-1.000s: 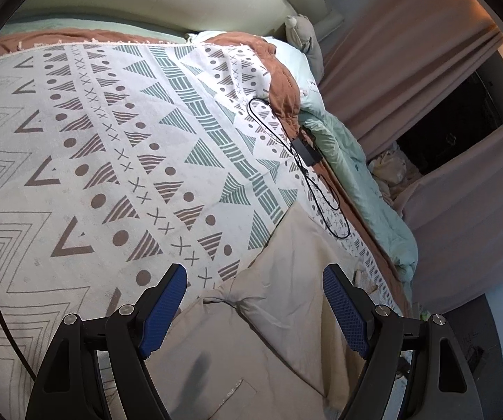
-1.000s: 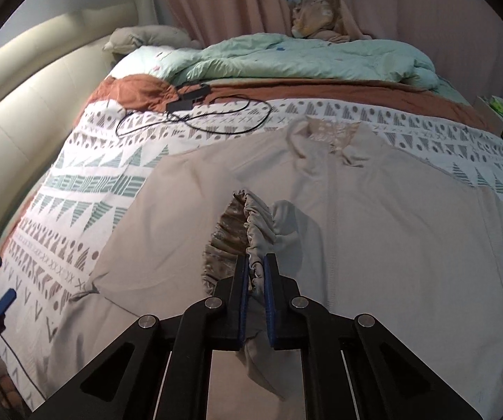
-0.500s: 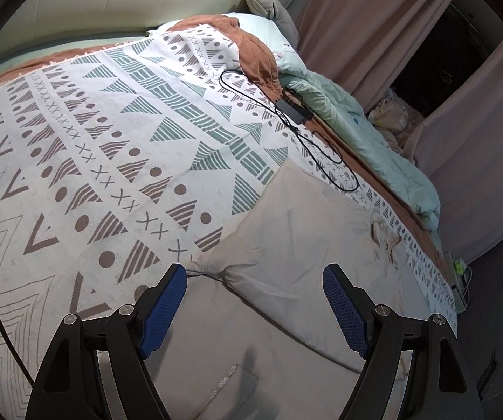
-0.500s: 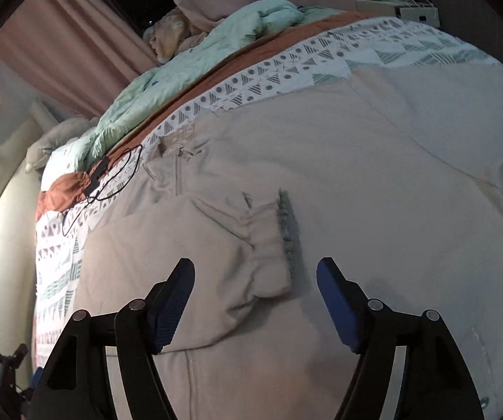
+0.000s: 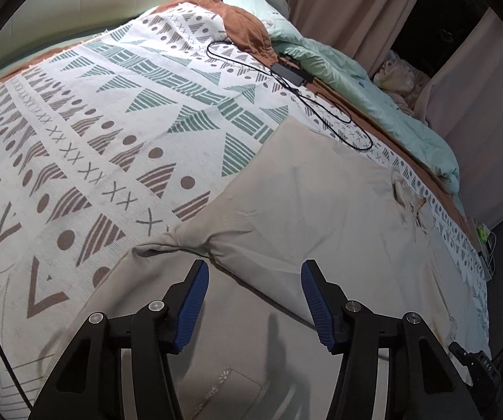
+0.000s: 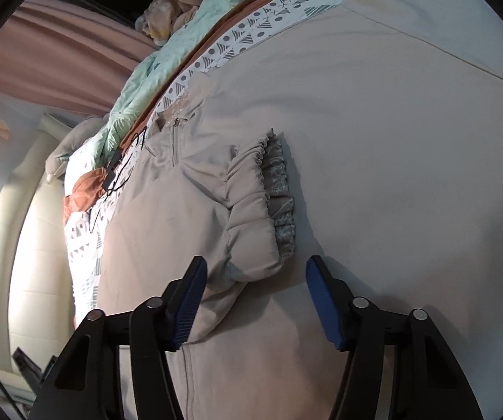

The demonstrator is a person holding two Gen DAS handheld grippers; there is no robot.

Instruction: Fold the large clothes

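We see a large beige zip-front jacket of smooth fabric (image 5: 339, 217) lying spread flat on a white bedspread printed with grey and teal triangles, dots and crosses (image 5: 118, 133). Its one sleeve is folded across the chest, the gathered elastic cuff (image 6: 272, 203) lying on the body panel with its edge towards the open beige area on the right of the right wrist view.

Our left gripper (image 5: 254, 301), with blue ribbed pads on black fingers, hangs over the jacket's side where a pinched crease runs out to the garment's edge on the bedspread. Its jaws are closing, with nothing pressed between them; the fabric lies below the pads. Our right gripper (image 6: 255, 301) hangs just short of the cuff's near end, its jaws also closing and clasping nothing; the left pad is near the sleeve's folded edge, though we cannot tell whether it touches.

To the left of the jacket the bedspread is open and flat. Beyond the collar lie a black cable with a black adapter block (image 5: 290, 73), a rust-brown blanket edge (image 5: 248, 31) and a bunched mint-green quilt (image 5: 374, 94), with pink curtains (image 5: 342, 10) behind.
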